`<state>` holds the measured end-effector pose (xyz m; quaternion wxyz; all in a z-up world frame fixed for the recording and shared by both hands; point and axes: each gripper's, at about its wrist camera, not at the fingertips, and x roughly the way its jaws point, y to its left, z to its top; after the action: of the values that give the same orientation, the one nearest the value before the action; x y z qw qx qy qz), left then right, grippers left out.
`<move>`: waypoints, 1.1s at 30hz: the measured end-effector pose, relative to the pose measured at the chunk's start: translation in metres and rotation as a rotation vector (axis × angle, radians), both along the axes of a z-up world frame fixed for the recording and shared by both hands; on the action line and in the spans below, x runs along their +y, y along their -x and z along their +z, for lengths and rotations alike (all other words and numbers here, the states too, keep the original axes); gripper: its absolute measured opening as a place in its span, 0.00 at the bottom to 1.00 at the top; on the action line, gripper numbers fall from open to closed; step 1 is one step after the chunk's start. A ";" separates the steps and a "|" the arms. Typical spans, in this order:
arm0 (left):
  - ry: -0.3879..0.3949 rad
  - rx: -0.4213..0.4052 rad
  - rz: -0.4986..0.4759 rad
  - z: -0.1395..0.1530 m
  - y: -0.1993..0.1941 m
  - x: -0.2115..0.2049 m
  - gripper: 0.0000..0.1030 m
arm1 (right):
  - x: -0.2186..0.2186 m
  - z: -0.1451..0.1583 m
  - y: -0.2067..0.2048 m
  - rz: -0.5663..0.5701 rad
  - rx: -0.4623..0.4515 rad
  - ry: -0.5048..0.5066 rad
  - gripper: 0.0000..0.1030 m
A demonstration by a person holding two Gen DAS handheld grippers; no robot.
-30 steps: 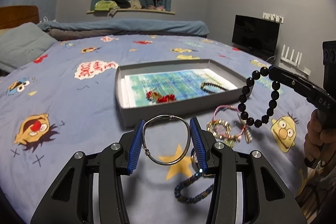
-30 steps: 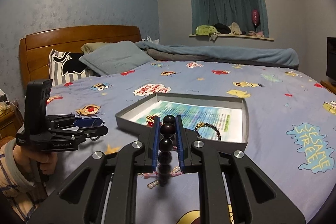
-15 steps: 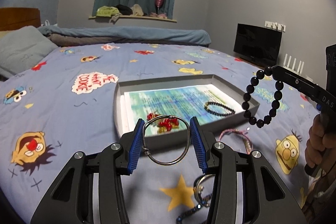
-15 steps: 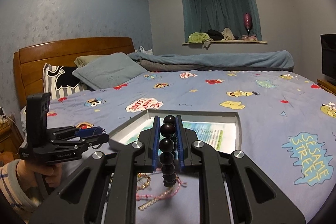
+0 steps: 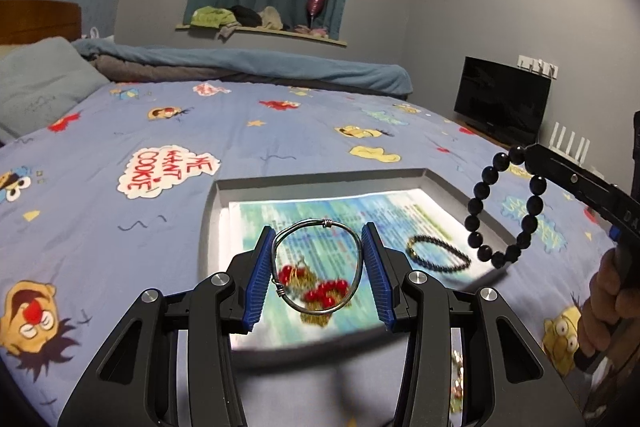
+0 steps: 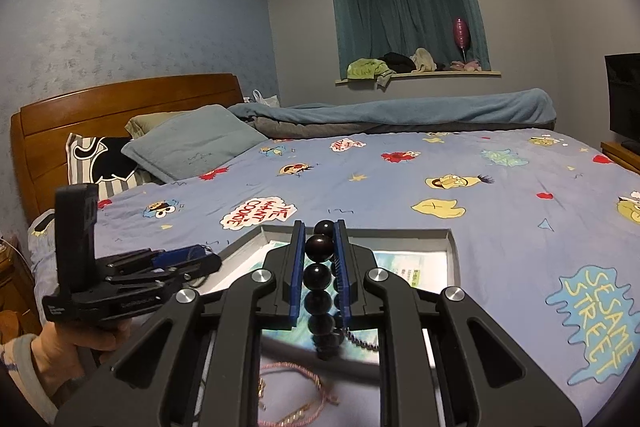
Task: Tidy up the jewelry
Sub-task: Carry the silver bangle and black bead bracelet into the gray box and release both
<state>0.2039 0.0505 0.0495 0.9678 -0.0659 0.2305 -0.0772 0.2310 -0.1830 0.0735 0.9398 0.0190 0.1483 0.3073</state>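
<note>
Both grippers have travelled forward over the bed since a second ago, so the grey tray now sits right under my fingers instead of ahead of them. On my left gripper the blue pads are pinching the silver wire bangle across its width, holding it in the air above the tray's near left part, over the red bead piece lying on the printed paper liner. My right gripper is pressed together on the black bead bracelet, which hangs down in a loop from the pads; from the left wrist view that loop dangles above the tray's right edge. A thin dark bead bracelet rests on the liner inside the tray, toward its right side. A pink cord bracelet lies on the cartoon bedsheet just in front of the tray's near wall.
</note>
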 end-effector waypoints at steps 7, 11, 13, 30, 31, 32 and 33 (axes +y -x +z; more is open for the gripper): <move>-0.001 0.041 -0.003 -0.006 -0.028 -0.006 0.44 | 0.005 -0.007 -0.023 -0.014 0.029 0.005 0.14; 0.001 0.096 -0.005 -0.016 -0.044 -0.007 0.44 | 0.007 -0.026 -0.040 -0.033 0.088 0.035 0.14; 0.006 0.121 -0.007 -0.020 -0.050 -0.006 0.44 | 0.006 -0.035 -0.047 -0.042 0.120 0.047 0.14; -0.029 0.266 -0.047 -0.046 -0.069 -0.014 0.48 | -0.003 -0.070 -0.071 -0.102 0.268 0.101 0.14; -0.029 0.265 -0.048 -0.046 -0.069 -0.013 0.49 | -0.002 -0.070 -0.071 -0.103 0.268 0.107 0.14; -0.030 0.264 -0.051 -0.046 -0.069 -0.014 0.51 | -0.002 -0.070 -0.071 -0.105 0.268 0.112 0.14; -0.033 0.260 -0.053 -0.045 -0.069 -0.015 0.56 | -0.001 -0.071 -0.070 -0.107 0.266 0.117 0.14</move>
<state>0.2728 0.0355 0.0040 0.9283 -0.0534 0.3568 -0.0896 0.3011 -0.1844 0.0030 0.9263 0.0128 0.2879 0.2426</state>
